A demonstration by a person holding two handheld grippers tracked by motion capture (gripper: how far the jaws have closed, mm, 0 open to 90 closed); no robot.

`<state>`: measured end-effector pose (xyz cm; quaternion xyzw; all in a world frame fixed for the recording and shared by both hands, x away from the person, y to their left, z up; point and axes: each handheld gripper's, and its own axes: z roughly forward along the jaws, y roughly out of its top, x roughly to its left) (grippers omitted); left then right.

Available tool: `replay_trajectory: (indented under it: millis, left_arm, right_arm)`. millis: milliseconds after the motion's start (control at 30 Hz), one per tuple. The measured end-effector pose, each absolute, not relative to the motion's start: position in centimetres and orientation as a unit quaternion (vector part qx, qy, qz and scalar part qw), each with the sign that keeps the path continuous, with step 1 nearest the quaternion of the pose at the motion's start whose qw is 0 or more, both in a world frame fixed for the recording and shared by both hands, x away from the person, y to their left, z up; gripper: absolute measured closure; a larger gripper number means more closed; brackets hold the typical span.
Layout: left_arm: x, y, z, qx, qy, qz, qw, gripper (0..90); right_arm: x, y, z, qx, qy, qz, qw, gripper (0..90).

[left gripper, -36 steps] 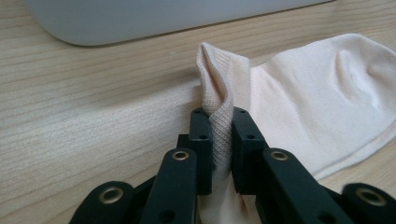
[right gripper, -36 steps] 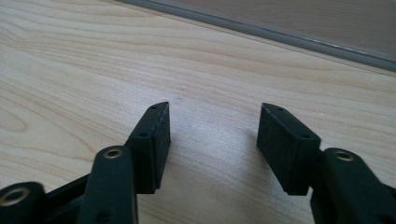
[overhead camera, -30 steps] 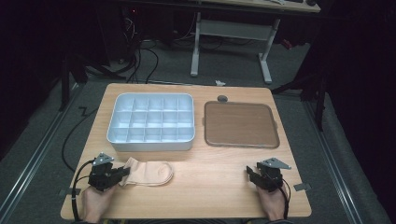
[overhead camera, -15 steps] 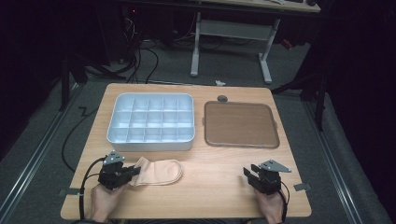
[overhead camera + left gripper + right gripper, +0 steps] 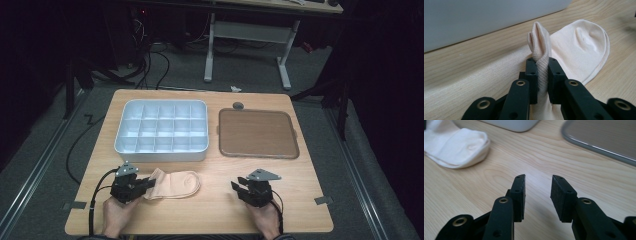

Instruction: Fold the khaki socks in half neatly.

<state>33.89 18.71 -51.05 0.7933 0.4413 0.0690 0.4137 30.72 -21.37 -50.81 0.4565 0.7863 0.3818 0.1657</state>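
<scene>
A cream sock (image 5: 175, 183) lies flat on the wooden table (image 5: 210, 210) near its front left. My left gripper (image 5: 148, 184) is shut on the sock's cuff end; in the left gripper view the knit cuff (image 5: 541, 57) stands pinched between the two black pads, with the toe (image 5: 586, 47) spread out beyond. My right gripper (image 5: 238, 189) hovers over bare wood at the front right, jaws pointing left toward the sock. Its jaws have just been closing, nothing lies between them, and a gap remains (image 5: 538, 192). The sock's toe (image 5: 461, 147) shows at the upper left of the right gripper view.
A white compartment tray (image 5: 162, 150) with several empty cells stands behind the sock. A brown tray with a grey rim (image 5: 258, 133) sits to its right. A small round grey disc (image 5: 238, 105) lies at the table's far edge. Cables trail off the left side.
The right gripper has moved left toward the sock and its jaws have narrowed. The left gripper has shifted slightly right with the sock's cuff, and the sock has slid right with it.
</scene>
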Motion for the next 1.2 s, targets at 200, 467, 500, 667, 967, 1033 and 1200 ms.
replay_trajectory:
  millis: [200,467,500,667,967,1033,1200]
  left_arm:
    - [34.0,18.1,-51.1,0.796,0.436,0.064,0.415,81.4]
    - [34.0,17.8,-51.2,0.796,0.434,0.063,0.418,81.5]
    - [34.0,17.8,-51.2,0.796,0.433,0.063,0.418,81.4]
    - [34.0,17.6,-51.2,0.796,0.432,0.061,0.419,81.4]
    - [34.1,17.3,-51.3,0.796,0.430,0.059,0.422,81.4]
    - [34.1,17.3,-51.3,0.796,0.430,0.059,0.422,81.4]
    - [34.1,17.3,-51.3,0.796,0.429,0.060,0.423,81.4]
  right_arm:
    - [31.7,-17.8,-50.5,0.431,0.799,0.395,0.143,63.8]
    - [32.6,-15.4,-51.1,0.427,0.798,0.407,0.123,63.6]
    - [32.7,-15.2,-51.1,0.427,0.799,0.405,0.121,63.6]
    - [33.0,-14.4,-51.2,0.427,0.796,0.412,0.118,62.8]
    - [34.1,-13.1,-51.5,0.429,0.805,0.390,0.122,63.1]
    - [34.2,-13.0,-51.6,0.431,0.807,0.386,0.121,63.5]
    - [34.6,-12.7,-52.1,0.431,0.815,0.373,0.111,72.1]
